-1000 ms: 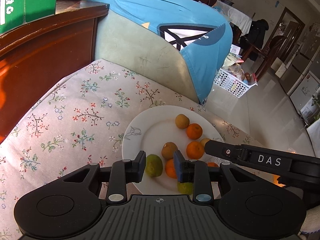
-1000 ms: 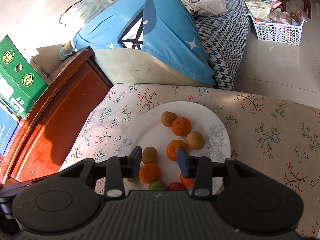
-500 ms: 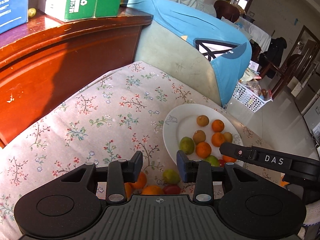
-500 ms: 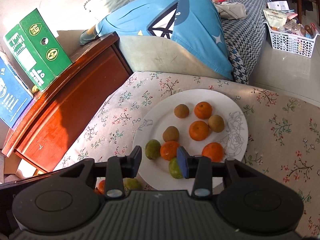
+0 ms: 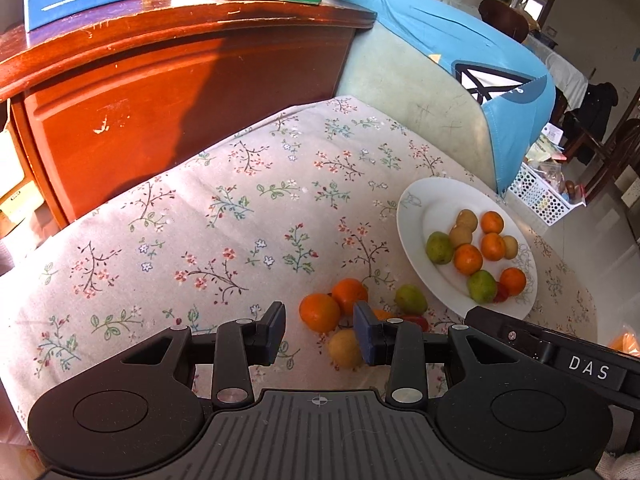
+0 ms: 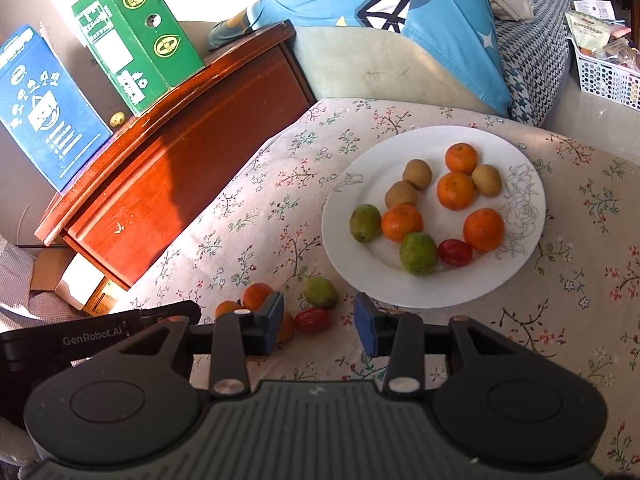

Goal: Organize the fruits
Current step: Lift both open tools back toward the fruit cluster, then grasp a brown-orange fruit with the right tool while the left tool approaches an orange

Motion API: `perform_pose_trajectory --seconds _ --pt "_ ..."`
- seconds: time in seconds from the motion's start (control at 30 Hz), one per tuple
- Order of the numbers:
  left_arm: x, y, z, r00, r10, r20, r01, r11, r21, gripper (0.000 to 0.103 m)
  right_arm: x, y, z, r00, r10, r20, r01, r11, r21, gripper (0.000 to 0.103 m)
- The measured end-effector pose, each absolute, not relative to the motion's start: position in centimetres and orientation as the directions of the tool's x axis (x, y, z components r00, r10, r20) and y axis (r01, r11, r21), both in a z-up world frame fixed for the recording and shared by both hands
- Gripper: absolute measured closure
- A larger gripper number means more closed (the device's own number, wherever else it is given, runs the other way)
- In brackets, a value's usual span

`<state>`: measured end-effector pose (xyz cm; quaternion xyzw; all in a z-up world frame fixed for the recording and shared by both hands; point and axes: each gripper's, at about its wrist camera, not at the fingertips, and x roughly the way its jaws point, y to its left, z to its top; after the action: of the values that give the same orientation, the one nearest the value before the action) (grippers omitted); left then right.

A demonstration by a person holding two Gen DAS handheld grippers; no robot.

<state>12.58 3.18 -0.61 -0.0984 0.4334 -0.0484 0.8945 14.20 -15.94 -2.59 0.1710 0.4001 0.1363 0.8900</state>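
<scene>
A white plate [image 6: 520,248] [image 5: 412,216] on the floral cloth holds several oranges, brown kiwis, two green fruits and one red fruit [image 6: 455,252]. Loose fruits lie on the cloth in front of it: two oranges [image 5: 320,312], a green fruit [image 5: 411,299] [image 6: 320,292], a yellow fruit [image 5: 345,348] and a red fruit [image 6: 313,320]. My left gripper [image 5: 320,332] is open and empty, hovering over the loose oranges. My right gripper [image 6: 319,324] is open and empty, above the red loose fruit, near the plate's front rim.
A red wooden cabinet [image 5: 160,92] stands at the left with a green box [image 6: 136,40] and a blue box [image 6: 44,108] on top. A sofa with a blue cushion [image 6: 380,4] lies behind. A white basket [image 6: 604,76] sits on the floor at right.
Both grippers have pulled back from over the plate toward me and to the left. The loose fruits in front of the plate have come into view. Both jaws stayed open.
</scene>
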Motion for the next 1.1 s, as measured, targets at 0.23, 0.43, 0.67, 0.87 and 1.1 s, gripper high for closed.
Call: perform_pose_trajectory --seconds 0.23,0.43,0.67,0.87,1.1 --pt "11.1 3.3 -1.9 0.595 -0.120 -0.795 -0.012 0.987 -0.159 0.067 14.1 -13.3 -3.6 0.616 0.420 -0.667 -0.198 0.902 0.385 0.064" --pt "11.0 4.2 -2.5 0.576 -0.090 -0.812 -0.047 0.989 -0.143 0.067 15.1 -11.8 -4.6 0.598 0.423 -0.681 -0.214 0.903 0.373 0.064" --pt "10.9 4.4 -2.7 0.570 -0.093 -0.817 -0.054 0.987 -0.150 0.067 15.9 -10.4 -5.4 0.592 0.409 -0.695 -0.245 0.912 0.328 0.065" --pt "10.9 4.4 -3.0 0.563 -0.095 -0.821 -0.055 0.987 -0.152 0.067 16.0 -9.2 -5.6 0.606 0.382 -0.698 -0.280 0.924 0.262 0.069" --pt "11.1 4.2 -3.3 0.557 -0.105 -0.824 -0.045 0.987 -0.157 0.067 15.9 -8.8 -5.5 0.617 0.363 -0.698 -0.306 0.928 0.213 0.072"
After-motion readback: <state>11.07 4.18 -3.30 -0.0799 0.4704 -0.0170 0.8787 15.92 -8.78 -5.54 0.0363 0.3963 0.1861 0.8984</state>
